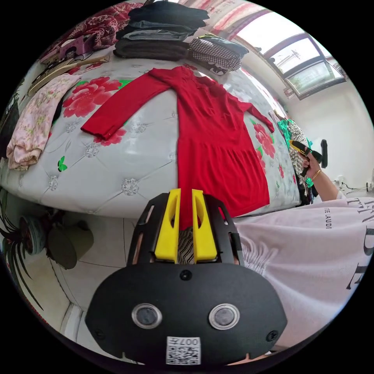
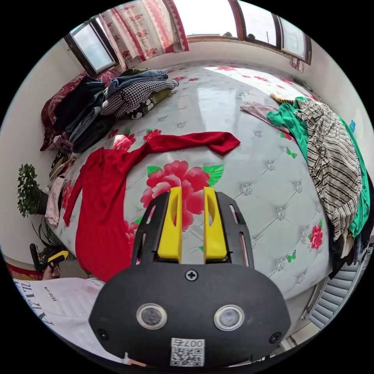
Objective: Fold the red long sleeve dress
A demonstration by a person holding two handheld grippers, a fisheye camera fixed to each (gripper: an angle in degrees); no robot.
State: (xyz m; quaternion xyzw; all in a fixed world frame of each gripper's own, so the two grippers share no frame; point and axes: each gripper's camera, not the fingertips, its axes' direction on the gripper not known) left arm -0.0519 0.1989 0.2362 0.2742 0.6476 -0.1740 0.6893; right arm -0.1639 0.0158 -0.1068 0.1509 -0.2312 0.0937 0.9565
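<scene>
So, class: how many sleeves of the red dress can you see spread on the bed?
2. On the red dress, one sleeve reaches toward the pink floral garment; the other sleeve stretches toward the striped clothes.

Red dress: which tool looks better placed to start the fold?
Probably left. The left tool hovers at the red dress hem, while the right tool faces bare mattress beside it.

Dress [image 1: 212, 128] flat on bed [image 1: 117, 171], clothes piles [image 1: 163, 31] beyond

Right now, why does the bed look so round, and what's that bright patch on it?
Left gripper view: the fisheye lens bulges the bed beneath the red dress; the window is washed out. Right gripper view: the same bulge, with window glare on the far bed surface.
</scene>
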